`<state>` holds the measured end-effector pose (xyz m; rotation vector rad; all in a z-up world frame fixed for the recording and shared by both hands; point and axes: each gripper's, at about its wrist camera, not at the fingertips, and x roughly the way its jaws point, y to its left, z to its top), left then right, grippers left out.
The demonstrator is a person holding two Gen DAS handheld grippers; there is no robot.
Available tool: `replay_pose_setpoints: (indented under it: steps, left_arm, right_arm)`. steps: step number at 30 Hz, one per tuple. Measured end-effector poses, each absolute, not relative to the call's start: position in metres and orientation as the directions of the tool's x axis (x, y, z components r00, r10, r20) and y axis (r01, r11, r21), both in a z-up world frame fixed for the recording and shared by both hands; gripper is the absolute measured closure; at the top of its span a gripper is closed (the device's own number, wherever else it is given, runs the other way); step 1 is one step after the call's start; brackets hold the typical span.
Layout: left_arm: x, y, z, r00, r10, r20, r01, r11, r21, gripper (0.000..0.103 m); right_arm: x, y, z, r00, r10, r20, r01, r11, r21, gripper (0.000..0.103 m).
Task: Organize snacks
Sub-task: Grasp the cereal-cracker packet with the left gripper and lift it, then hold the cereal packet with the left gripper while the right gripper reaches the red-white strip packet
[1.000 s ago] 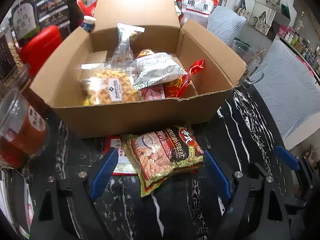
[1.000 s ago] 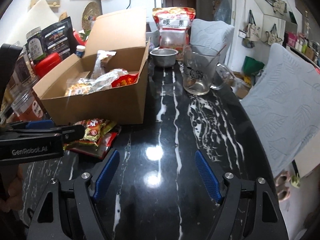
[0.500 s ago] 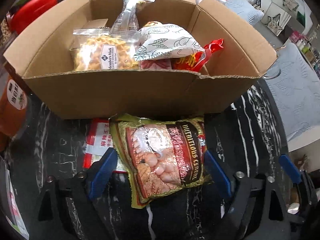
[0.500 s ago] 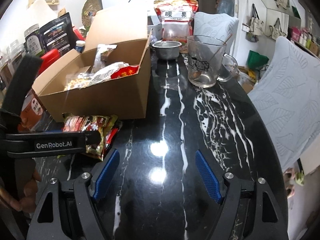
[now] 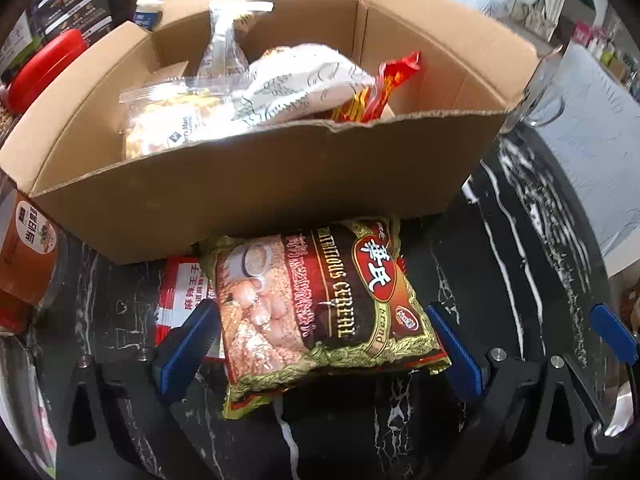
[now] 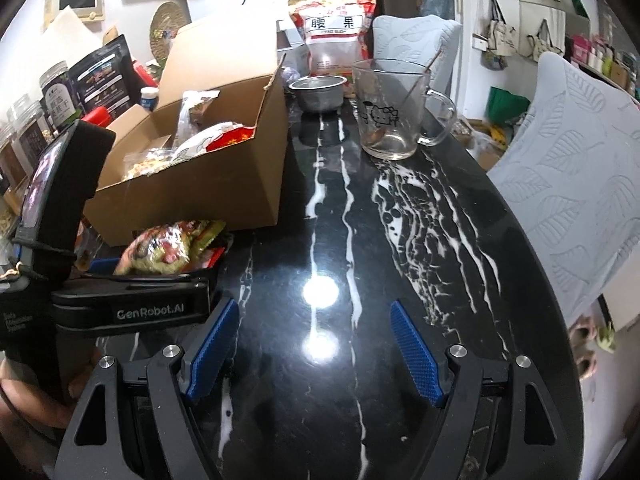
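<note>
An open cardboard box (image 5: 240, 184) holds several snack packets, among them a clear bag of waffles (image 5: 168, 124) and a white patterned pouch (image 5: 304, 80). In front of it on the black marble table lies a cereal bag (image 5: 320, 300), resting partly on a red and white packet (image 5: 184, 288). My left gripper (image 5: 320, 344) straddles the cereal bag. Its jaws are opening, one blue pad on each side of the bag and neither pressing it. In the right wrist view the cereal bag (image 6: 168, 252) sits beside the box (image 6: 200, 196). My right gripper (image 6: 314, 346) hangs open over bare table.
A glass mug (image 6: 392, 120), a metal bowl (image 6: 318, 92) and a large cashew bag (image 6: 332, 28) stand behind the box. Jars and a red-lidded container (image 5: 44, 64) crowd the left. An orange-labelled tub (image 5: 28, 256) stands left of the box. A chair with a pale cover (image 6: 580, 180) borders the table's right edge.
My left gripper has come down and forward over the cereal bag, and its jaws have widened to either side of it. The right gripper has stayed in place.
</note>
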<state>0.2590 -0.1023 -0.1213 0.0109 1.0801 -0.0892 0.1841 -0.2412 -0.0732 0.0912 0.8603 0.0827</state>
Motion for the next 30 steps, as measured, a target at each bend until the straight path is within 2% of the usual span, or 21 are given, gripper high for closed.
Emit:
replay_pose_setpoints:
  steps: [2, 4, 8, 10, 19, 30]
  left_arm:
    - [0.257, -0.1, -0.12, 0.482, -0.082, -0.872, 0.09, 0.995, -0.044, 0.008]
    - [0.253, -0.098, -0.117, 0.493, -0.093, -0.865, 0.096, 0.994, -0.052, 0.019]
    - [0.245, -0.099, -0.111, 0.508, -0.109, -0.855, 0.11, 0.992, -0.061, 0.033]
    - [0.243, -0.095, -0.108, 0.51, -0.124, -0.851, 0.117, 0.99, -0.073, 0.044]
    - [0.227, -0.064, -0.098, 0.5, -0.183, -0.846, 0.132, 0.982, -0.135, 0.045]
    - [0.196, -0.023, -0.091, 0.514, -0.145, -0.845, 0.083, 0.989, -0.119, 0.045]
  right_arm:
    - [0.183, -0.243, -0.074, 0.647, 0.116, -0.753, -0.034, 0.992, 0.123, 0.025]
    - [0.182, -0.245, -0.074, 0.647, 0.119, -0.753, -0.033, 0.991, 0.128, 0.025]
    - [0.179, -0.245, -0.073, 0.651, 0.123, -0.749, -0.033, 0.99, 0.134, 0.025]
    - [0.177, -0.245, -0.072, 0.653, 0.125, -0.747, -0.037, 0.99, 0.134, 0.025]
    - [0.171, -0.241, -0.07, 0.657, 0.121, -0.744, -0.044, 0.991, 0.123, 0.025]
    - [0.184, -0.214, -0.072, 0.629, 0.207, -0.749, -0.166, 0.977, 0.13, 0.025]
